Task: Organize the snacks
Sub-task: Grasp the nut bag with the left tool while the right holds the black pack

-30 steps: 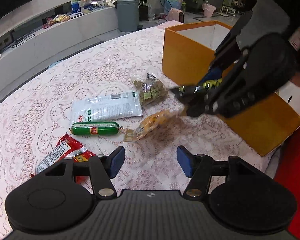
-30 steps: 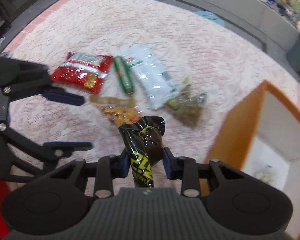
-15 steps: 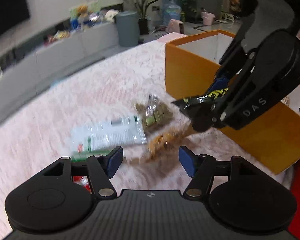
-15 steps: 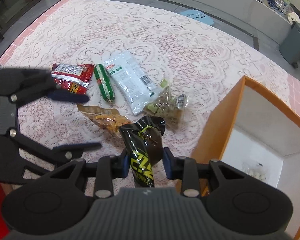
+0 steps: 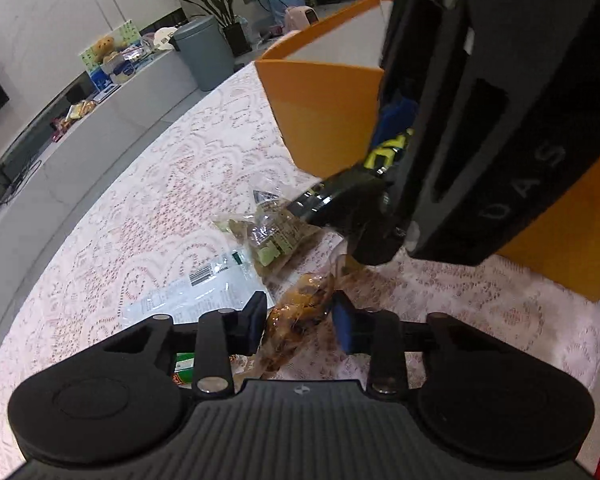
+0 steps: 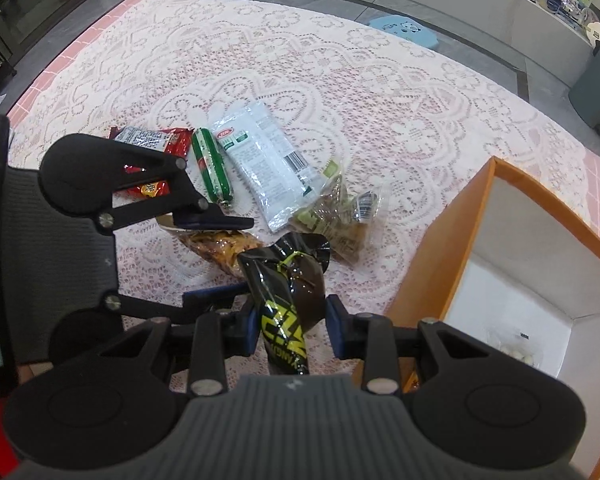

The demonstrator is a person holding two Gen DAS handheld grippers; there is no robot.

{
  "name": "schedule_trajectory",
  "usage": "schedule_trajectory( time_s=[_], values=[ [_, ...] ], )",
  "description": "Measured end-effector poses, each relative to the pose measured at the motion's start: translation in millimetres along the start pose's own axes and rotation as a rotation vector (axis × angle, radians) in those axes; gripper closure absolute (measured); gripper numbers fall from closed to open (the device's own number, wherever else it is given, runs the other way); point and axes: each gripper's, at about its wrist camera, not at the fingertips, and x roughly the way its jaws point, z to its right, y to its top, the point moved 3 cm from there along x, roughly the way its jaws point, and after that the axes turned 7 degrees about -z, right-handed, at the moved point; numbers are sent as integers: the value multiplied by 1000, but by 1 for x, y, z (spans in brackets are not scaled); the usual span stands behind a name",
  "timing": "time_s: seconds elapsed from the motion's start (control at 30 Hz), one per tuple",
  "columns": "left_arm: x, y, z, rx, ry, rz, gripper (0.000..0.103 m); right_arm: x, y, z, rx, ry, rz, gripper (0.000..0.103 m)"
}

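Table: lace cloth [image 6: 300,64] carries the loose snacks, orange box [image 6: 432,264] at its right edge.
Room: grey bin [image 5: 204,56] and plant beyond.
Change: left tool [image 5: 300,320] now straddles the amber snack bag [image 5: 300,308], jaws closing.
Right tool [image 6: 290,324]: angled down, clamped on black packet [image 6: 288,292].

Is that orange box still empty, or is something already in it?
Not empty. The right wrist view shows the orange box open at the top, with one small clear packet of pale pieces on its white floor; the rest looks bare.
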Motion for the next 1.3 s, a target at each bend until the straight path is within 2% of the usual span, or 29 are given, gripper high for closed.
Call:
schedule_trajectory(
  time_s=[0.33,0.47,0.73,0.93,1.03,1.17,1.3],
  values=[
    [-11,-16,6,34,81,-52,68,-2,-4,-6,13,36,-4,70],
    [-16,-24,-1,-3,131,-87,74,-9,-8,-13,5,38,4,71],
    [-48,-32,-16,-215,48,-89,75,-26,-19,-24,0,19,30,71],
    [-80,-37,-19,-318,1,-71,75,-45,-30,-34,-3,4,61,71],
    [-99,-34,-15,-332,-9,-64,75,-57,-38,-37,2,-6,80,71],
    [-117,-24,-4,-318,22,-60,75,-75,-48,-36,13,-23,110,71],
    [-138,-12,3,-327,4,-31,75,-96,-61,-31,33,-41,143,71]
  ],
)
